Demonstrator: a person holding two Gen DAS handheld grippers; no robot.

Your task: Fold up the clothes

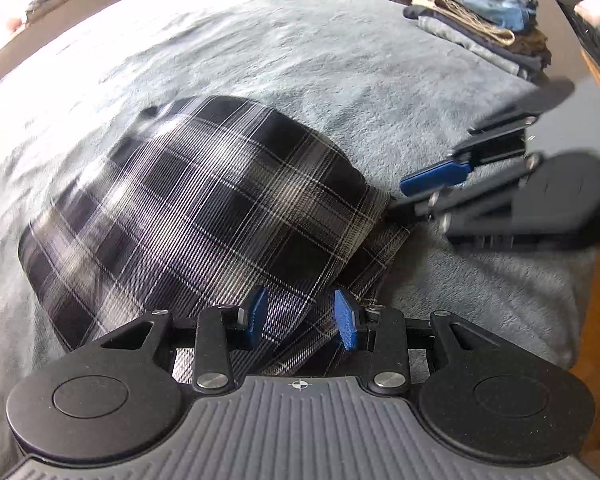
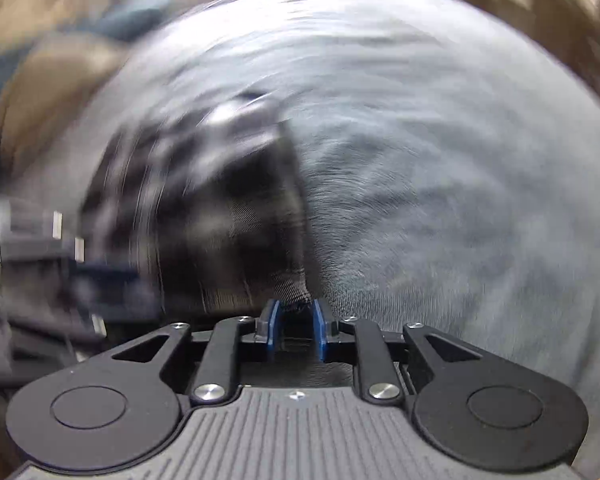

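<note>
The garment (image 1: 188, 208) lies on the blanket (image 1: 280, 48), left of middle in the left wrist view. The left gripper (image 1: 302, 320) is over its near edge, with cloth between its fingers (image 1: 346, 322). The right gripper (image 1: 420, 192) is at the garment's right corner. A stack (image 1: 484, 20) of clothes sits on the blanket far behind, to the right.

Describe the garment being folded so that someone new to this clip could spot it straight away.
Start from the grey fleece blanket that covers the whole work surface. Near its front edge, just ahead of the left gripper, lies the plaid garment, partly folded. Its black, grey and white check sets it apart from the plain denim and beige pieces in the folded stack at the far right corner.
</note>
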